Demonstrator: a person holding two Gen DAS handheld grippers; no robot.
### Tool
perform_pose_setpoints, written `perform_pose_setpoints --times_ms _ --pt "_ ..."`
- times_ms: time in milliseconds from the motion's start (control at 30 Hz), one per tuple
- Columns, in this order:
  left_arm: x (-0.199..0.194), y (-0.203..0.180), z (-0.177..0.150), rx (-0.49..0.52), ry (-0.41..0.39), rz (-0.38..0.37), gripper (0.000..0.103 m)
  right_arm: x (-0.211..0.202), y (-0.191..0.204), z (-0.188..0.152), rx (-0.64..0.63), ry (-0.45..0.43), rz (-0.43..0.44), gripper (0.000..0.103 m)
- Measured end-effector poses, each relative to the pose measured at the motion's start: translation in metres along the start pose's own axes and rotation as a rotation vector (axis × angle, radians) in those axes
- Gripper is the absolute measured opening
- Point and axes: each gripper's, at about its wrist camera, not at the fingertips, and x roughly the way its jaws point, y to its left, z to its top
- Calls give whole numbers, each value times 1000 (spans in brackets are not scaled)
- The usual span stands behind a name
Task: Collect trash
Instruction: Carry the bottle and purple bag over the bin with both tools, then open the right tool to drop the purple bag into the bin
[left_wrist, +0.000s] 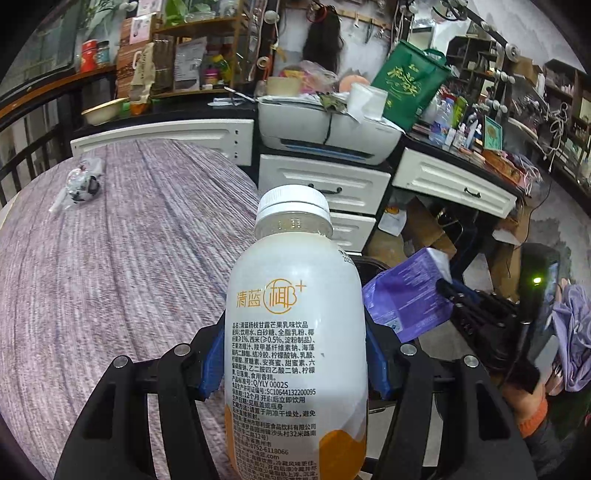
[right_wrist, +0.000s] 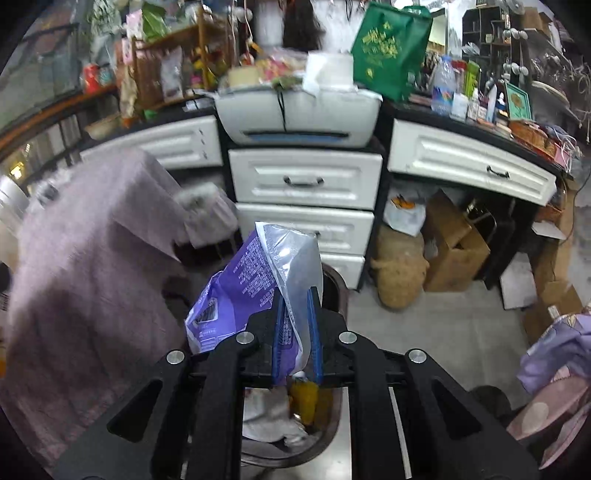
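Beside purple bedding (left_wrist: 122, 258), left claw (left_wrist: 295, 354) grips a bottle (left_wrist: 295, 332) cap-forward; right claw (right_wrist: 296, 332) pinches a wrapper (right_wrist: 258, 280).

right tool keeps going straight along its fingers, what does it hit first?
Likely the trash bin just beyond the purple bag held in the right tool; depth is unclear.

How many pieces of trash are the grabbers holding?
2. The bottle sits in the left gripper; the purple bag is pinched in the right gripper. Neither looks dropped yet.
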Motion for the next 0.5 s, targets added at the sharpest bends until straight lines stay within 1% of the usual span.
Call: perform_pose_setpoints --times_ms 100,133,167,200,233,267,500 --pt "10 -6 -1 9 22 -5 61 21 -5 -10 18 53 1 14" --pt "13 -7 -1 12 29 -6 61 29 -7 -15 28 71 0 20" --pt "16 -9 -1 15 37 -8 61 32 -7 -17 32 79 -5 34" --pt "20 -12 -3 19 43 -8 61 34 -7 -19 37 81 -9 42" --pt "22 -14 -3 23 48 -7 61 35 -8 -22 46 73 -13 59" --pt "26 -16 -4 31 55 -6 61 34 -9 -24 55 68 -17 68" --pt "45 -26 -7 62 97 -6 61 19 -19 -27 96 60 0 68"
